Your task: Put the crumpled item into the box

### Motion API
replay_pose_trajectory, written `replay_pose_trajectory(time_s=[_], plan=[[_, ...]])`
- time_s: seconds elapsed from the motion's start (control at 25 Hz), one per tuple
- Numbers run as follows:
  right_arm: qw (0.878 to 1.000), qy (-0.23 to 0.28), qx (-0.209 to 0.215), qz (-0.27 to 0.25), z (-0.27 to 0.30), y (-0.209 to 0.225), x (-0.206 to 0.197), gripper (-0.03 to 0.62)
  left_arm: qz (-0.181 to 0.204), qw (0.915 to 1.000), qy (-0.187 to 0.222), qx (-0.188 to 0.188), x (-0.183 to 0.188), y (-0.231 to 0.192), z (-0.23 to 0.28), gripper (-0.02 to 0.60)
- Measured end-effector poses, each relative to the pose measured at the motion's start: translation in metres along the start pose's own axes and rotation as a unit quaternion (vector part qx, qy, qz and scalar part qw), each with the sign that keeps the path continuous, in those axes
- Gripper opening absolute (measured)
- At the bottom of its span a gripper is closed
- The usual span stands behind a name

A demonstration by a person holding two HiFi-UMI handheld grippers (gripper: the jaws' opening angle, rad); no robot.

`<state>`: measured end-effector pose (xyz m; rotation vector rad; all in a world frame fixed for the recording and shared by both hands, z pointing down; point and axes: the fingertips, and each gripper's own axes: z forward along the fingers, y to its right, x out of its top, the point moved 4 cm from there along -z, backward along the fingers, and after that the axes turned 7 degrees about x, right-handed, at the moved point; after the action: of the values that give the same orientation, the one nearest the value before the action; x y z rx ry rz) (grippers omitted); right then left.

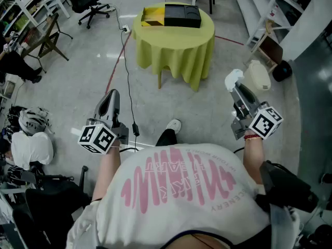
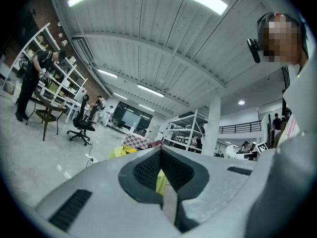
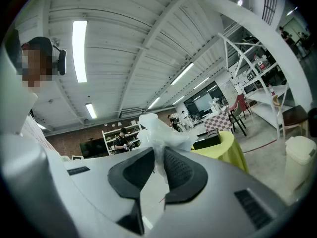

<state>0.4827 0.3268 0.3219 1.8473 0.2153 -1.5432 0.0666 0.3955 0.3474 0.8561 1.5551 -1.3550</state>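
Note:
The crumpled item [image 1: 233,78] is a white wad of thin plastic or paper, pinched in my right gripper [image 1: 236,87] at waist height, right of my body. In the right gripper view the wad [image 3: 159,131] sticks up from between the dark pads [image 3: 181,170] of the right gripper [image 3: 158,157]. The box [image 1: 171,15], black with a yellow part at its left, lies on a round table [image 1: 176,48] under a yellow-green cloth, a few steps ahead. My left gripper [image 1: 110,95] points forward at the left. Its jaws [image 2: 161,155] meet at the tips with nothing between them.
A white lidded bin [image 1: 258,75] stands on the floor right of the table. A black cable [image 1: 129,95] runs across the floor on the left. An office chair [image 1: 88,1] and shelves stand far left, more shelving far right. My shoe [image 1: 174,124] shows below.

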Motion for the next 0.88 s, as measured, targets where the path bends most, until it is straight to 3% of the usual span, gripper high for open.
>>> replay_pose_trajectory(time_s=[0.28, 0.48, 0.88], plan=[[1.0, -0.011, -0.007, 0.005, 0.009, -0.006, -0.006, 0.057, 0.003, 0.9999, -0.016, -0.001, 0.004, -0.006, -0.001, 0.008], [0.999, -0.021, -0.021, 0.018, 0.034, 0.001, -0.014, 0.057, 0.002, 0.9997, -0.023, 0.001, 0.012, -0.035, 0.02, 0.008], [0.999, -0.011, -0.013, 0.028, 0.17, 0.02, 0.004, 0.058, -0.007, 0.9989, -0.029, -0.035, 0.059, -0.109, 0.098, 0.008]])
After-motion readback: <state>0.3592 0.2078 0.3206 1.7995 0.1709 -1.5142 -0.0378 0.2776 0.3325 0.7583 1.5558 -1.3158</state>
